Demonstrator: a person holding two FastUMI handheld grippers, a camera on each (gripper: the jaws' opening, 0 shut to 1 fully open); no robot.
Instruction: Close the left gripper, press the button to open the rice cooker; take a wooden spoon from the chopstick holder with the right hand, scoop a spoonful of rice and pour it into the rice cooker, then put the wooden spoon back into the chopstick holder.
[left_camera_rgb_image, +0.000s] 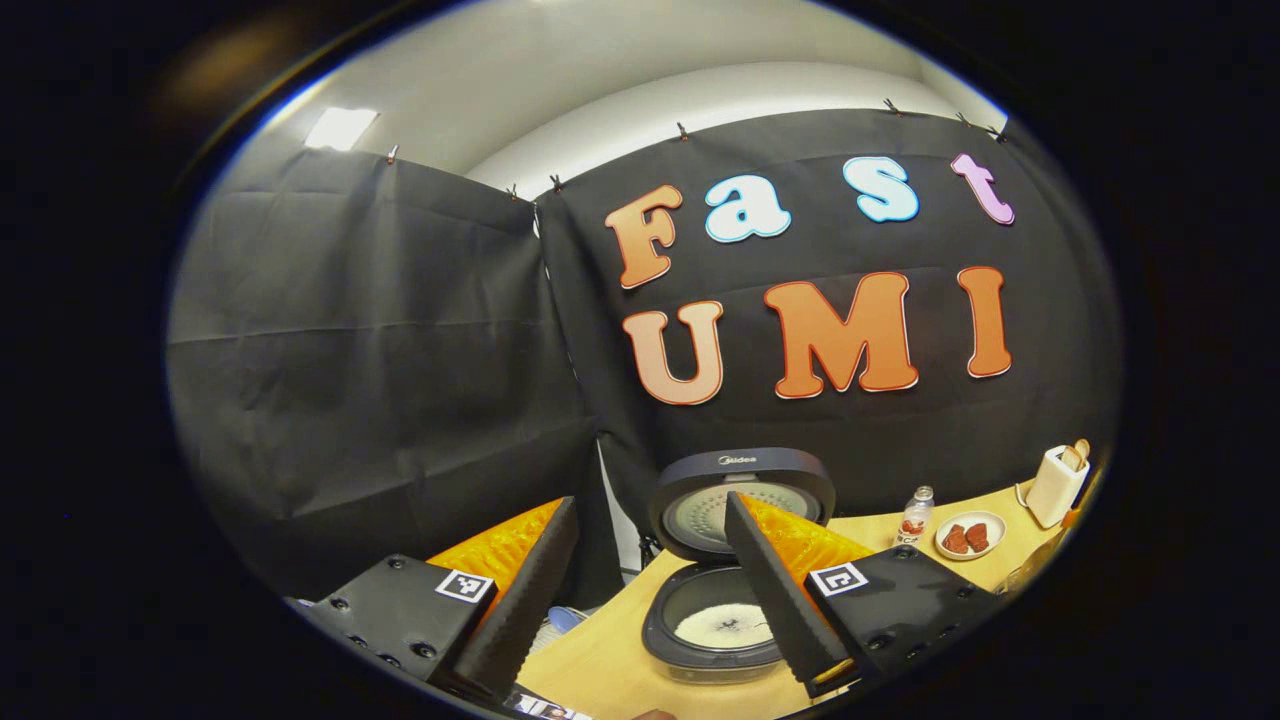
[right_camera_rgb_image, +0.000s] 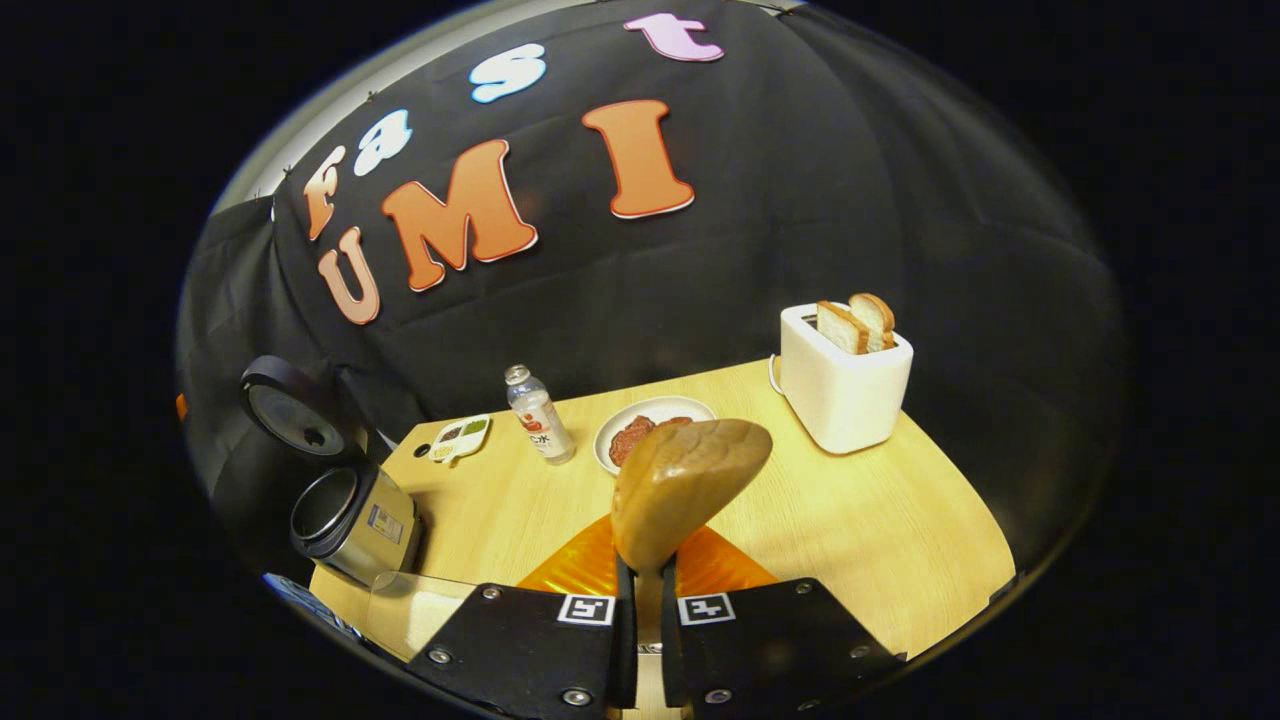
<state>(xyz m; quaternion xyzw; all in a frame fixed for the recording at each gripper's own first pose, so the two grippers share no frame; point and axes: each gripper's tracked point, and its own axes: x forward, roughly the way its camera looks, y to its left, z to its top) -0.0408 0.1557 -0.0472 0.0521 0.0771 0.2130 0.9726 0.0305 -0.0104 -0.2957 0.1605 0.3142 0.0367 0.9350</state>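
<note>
Printed small and pale along the top edge of the raised rice cooker lid: the brand word "Midea". Stuck on the left gripper and the right gripper: square black-and-white coded markers, patterns only, no letters or numbers. Wrapped round the small bottle: a red-and-white label, too small to read. Fixed to the side of the rice cooker: a pale sticker, print too blurred to make out.
</note>
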